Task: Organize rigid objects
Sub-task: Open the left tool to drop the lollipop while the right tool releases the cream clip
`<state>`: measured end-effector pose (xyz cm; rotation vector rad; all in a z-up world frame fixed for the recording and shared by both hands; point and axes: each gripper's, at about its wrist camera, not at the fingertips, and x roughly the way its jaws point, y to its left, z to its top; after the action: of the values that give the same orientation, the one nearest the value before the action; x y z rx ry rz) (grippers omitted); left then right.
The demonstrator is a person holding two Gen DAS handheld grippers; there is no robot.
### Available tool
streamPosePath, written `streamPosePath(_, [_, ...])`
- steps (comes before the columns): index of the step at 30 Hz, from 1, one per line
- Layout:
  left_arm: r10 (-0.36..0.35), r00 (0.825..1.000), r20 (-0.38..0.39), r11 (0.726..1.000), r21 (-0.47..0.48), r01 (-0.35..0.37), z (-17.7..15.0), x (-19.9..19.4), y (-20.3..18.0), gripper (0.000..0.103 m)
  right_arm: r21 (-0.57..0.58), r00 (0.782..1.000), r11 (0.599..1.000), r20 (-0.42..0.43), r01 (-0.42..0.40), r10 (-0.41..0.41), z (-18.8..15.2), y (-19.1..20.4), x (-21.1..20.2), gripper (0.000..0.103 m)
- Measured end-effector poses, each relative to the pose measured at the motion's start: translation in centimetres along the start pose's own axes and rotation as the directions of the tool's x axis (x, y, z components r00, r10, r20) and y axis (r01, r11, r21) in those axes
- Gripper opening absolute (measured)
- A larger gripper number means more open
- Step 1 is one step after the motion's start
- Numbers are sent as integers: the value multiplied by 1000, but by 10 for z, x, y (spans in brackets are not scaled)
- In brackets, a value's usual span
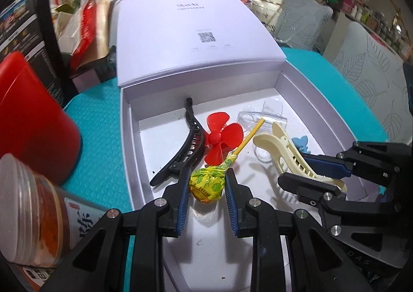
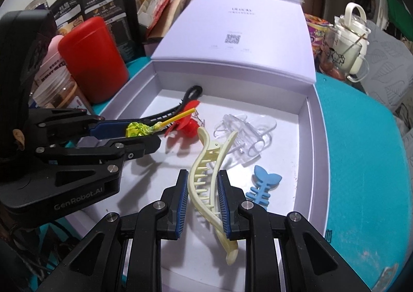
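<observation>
An open white box (image 1: 129, 137) (image 2: 307, 121) lies on a teal mat. My left gripper (image 1: 206, 178) (image 2: 144, 134) is shut on a yellow-wrapped lollipop (image 1: 206, 184) (image 2: 135, 129) inside the box. My right gripper (image 2: 201, 183) (image 1: 296, 170) is shut on a cream hair clip (image 2: 204, 178) (image 1: 281, 152). Also in the box are a black hair clip (image 1: 189, 147) (image 2: 178, 107), a red propeller (image 1: 219, 137) (image 2: 187, 126), clear plastic clips (image 1: 263, 113) (image 2: 245, 131) and a blue fishbone clip (image 2: 263, 186) (image 1: 300, 142).
A red container (image 1: 31, 121) (image 2: 93, 56) and a jar (image 1: 33, 217) stand left of the box. A black printed pack (image 2: 103, 2) and bags crowd the back left. A white kettle and a glass mug (image 2: 346, 44) stand at the right. The box lid (image 1: 191, 31) stands open behind.
</observation>
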<state>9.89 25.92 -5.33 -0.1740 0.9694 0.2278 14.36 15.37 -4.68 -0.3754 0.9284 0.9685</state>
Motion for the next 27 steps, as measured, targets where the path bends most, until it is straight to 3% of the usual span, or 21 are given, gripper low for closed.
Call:
streamPosePath(11, [25,999,-37,1000,11,-24,10,8,-3,26,9,1000,1000,-17,25,-25,-1,0,6,22])
streamPosePath(21, [21,999,-34,998,-62,-23,7,4,4,26,21,999,999,15,41,-41,0,2,-7,23])
streamPosePath(26, [79,996,-29,993,-90,-81,7,-2,7,26,21,998,999,30,50,-51,-4,3,-16,25])
streamPosePath(27, [81,996,-32,992,-93,-83,7,-2,7,26,22,998,998,33,50,-51,-5,3,-19,30])
